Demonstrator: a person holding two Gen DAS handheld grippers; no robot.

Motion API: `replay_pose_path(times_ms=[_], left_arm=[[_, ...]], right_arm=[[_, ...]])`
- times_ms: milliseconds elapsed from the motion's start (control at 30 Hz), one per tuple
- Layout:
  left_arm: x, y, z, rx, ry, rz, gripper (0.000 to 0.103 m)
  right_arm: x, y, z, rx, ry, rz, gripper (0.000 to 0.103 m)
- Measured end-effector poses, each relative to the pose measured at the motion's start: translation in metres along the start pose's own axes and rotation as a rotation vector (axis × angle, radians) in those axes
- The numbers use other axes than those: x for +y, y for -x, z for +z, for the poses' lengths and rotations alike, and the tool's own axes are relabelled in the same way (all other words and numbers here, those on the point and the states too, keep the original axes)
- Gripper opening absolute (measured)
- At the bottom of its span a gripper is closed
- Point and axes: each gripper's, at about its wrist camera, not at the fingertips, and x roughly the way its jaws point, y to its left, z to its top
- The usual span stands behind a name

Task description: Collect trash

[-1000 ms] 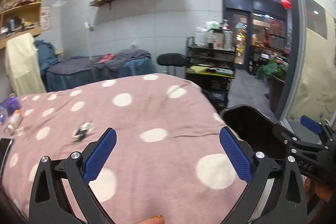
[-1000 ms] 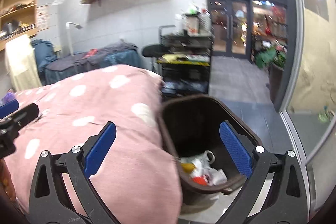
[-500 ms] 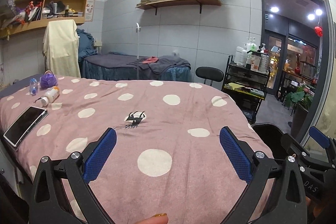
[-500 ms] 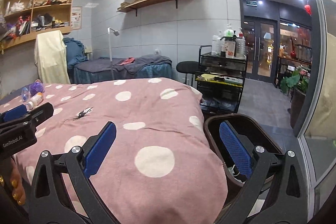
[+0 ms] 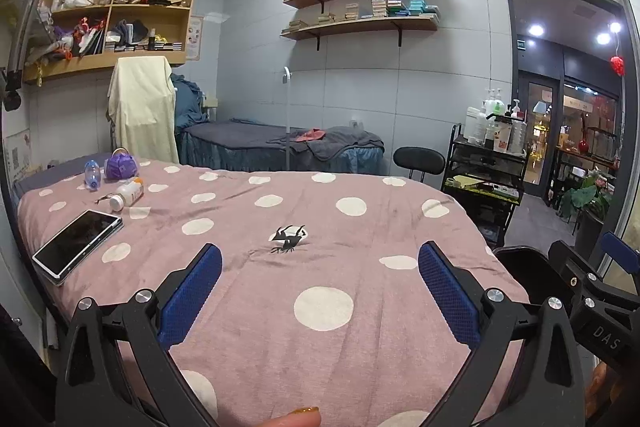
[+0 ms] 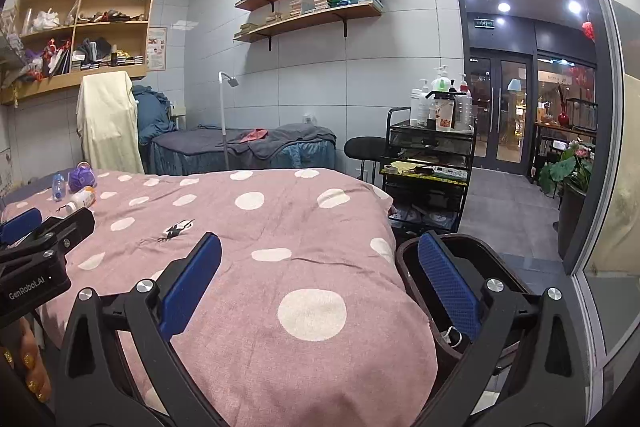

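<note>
- Though it lies ahead of the left gripper point(image 5: 320, 291), between and beyond the spread blue pads, the small black-and-silver scrap point(image 5: 289, 238) on the spotted pink bedcover point(image 5: 360, 219) is too crumpled to identify; it looks like a torn wrapper.
- The left gripper is released, jaws wide, grasping nothing.
- The right gripper point(image 6: 320, 291) is likewise spread and empty; from it the scrap sits ahead and to the left.
- Behind its right pad stands a dark bin point(image 6: 480, 247), mostly hidden by that finger, only a white bit of contents showing.
- Far left of the left gripper lie a phone point(image 5: 78, 241), a toppled white bottle point(image 5: 127, 195), a small clear bottle point(image 5: 91, 175) and a purple bundle point(image 5: 121, 166), the last unclear.
- A fingertip with a gold nail point(image 5: 298, 417) is cut off at the bottom edge.
</note>
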Motion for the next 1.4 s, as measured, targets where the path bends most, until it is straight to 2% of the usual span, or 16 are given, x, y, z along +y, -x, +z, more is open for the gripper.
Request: replay_pose_path(times_ms=[667, 1400], left_arm=[[0.008, 0.005, 0.002, 0.007, 0.046, 0.010, 0.097], [0.011, 0.006, 0.001, 0.014, 0.048, 0.011, 0.097]], right_arm=[[-0.009, -0.002, -0.001, 0.019, -0.040, 0.011, 0.097], [-0.011, -0.005, -0.003, 0.033, -0.056, 0.011, 0.097]])
